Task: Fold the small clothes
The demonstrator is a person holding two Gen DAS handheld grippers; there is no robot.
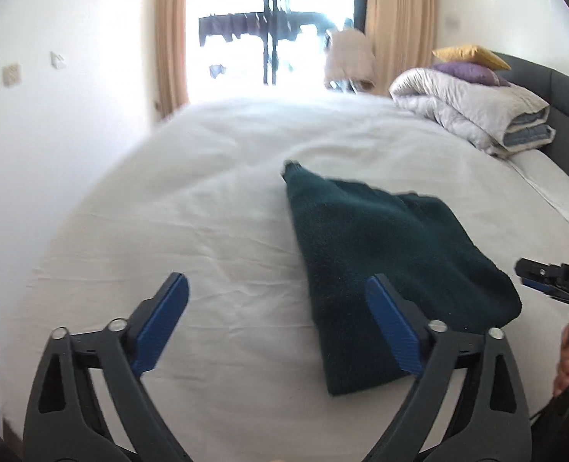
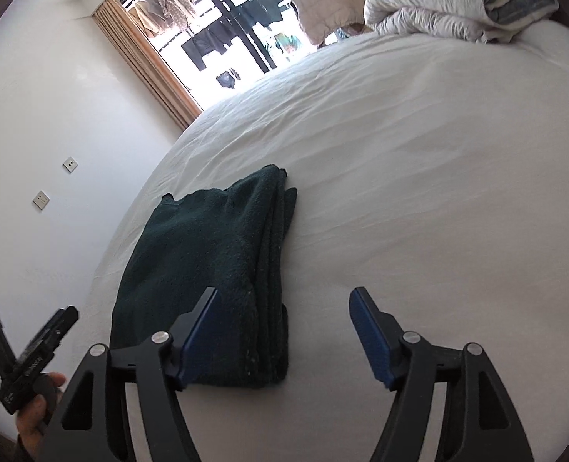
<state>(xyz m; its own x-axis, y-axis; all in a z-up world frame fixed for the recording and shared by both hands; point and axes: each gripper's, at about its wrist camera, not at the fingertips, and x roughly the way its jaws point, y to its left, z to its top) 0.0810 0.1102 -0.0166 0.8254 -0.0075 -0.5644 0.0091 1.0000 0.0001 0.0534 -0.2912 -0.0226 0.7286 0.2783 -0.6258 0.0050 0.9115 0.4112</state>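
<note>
While both sets of fingers stand wide and empty, I read the dark green cloth [image 1: 392,265] as folded flat on the bed [image 1: 169,200], its long axis running away from me; my left gripper [image 1: 276,327] sits just left of its near edge, my right gripper [image 2: 284,335] just right of its stacked edges; open sheet lies all round.

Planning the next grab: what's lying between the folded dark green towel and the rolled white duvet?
Only bare white bedsheet between folded dark green towel and rolled white duvet, clearest in the right wrist view.
</note>
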